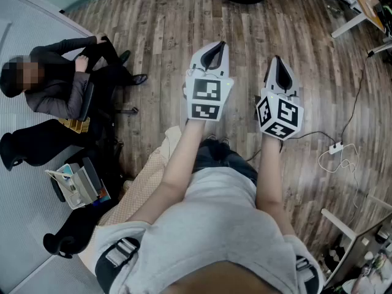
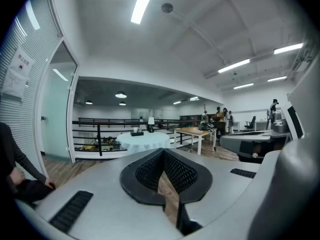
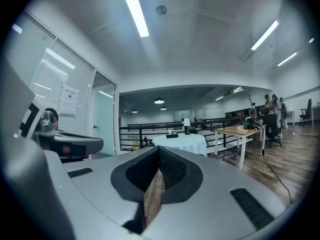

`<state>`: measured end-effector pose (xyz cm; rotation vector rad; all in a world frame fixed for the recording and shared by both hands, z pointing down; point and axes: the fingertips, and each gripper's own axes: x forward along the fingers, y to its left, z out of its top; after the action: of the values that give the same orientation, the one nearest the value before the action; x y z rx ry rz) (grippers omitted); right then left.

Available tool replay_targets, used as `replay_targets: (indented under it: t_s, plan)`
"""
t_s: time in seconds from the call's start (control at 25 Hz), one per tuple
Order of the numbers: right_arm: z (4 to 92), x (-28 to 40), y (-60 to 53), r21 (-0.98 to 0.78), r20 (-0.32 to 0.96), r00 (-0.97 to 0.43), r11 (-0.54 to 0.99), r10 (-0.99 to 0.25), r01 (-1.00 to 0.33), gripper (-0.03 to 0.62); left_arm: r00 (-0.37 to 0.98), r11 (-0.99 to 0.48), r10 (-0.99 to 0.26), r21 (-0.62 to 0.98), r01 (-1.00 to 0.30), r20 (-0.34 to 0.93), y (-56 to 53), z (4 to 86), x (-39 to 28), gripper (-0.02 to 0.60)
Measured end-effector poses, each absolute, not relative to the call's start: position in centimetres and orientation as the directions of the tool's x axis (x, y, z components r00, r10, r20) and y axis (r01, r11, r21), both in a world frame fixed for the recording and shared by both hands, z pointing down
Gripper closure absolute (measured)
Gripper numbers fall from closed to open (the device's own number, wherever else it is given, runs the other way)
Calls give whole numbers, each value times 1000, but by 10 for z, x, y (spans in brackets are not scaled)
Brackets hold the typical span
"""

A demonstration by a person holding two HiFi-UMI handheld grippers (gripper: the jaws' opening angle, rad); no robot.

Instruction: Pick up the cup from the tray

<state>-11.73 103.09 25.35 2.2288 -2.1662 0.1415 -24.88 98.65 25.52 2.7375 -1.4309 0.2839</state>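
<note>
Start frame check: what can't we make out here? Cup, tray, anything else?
- Cup and tray: not recognisable in any view.
- Small items on the round table, both gripper views: too small to name.
- Wall notice, right gripper view: print too small to read.
- Rack, head view: cut off by the bottom-right corner, and its contents are too small to identify.

Left tongs (image 1: 214, 48), right tongs (image 1: 278, 63) closed, empty

Open-plan office: wood-plank floor (image 1: 184, 17), ceiling strip lights (image 3: 134, 9), glass partition with blinds (image 3: 55, 79), white-legged desk (image 3: 240, 130), cloth-covered round table (image 3: 182, 141), black railing (image 2: 100, 126), seated person (image 1: 58, 87).
</note>
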Motion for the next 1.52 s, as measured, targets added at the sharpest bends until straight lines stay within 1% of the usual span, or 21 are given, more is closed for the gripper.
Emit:
replay_targets:
  t_s: [0.64,1.08,1.32,1.52]
  plan:
    - [256,-110,1027,-52,84,3,-8,-996,-999,585,547,-565,-815,-52,-823,192,984,260,-239,575]
    - [270,-75,1029,-30,96,-9,7,-995,-1000,585,525,-546,-824,-51,-836,212,979,278,-208,575]
    - [276,-59,1007,-64,101,-20,14,-995,-998,586,514,-537,-829,-60,-841,221,961,280,-199,575]
    - [282,-52,970,-77,106,-13,5,-994,-997,586,517,-542,-825,-61,-838,229,923,287,-194,575]
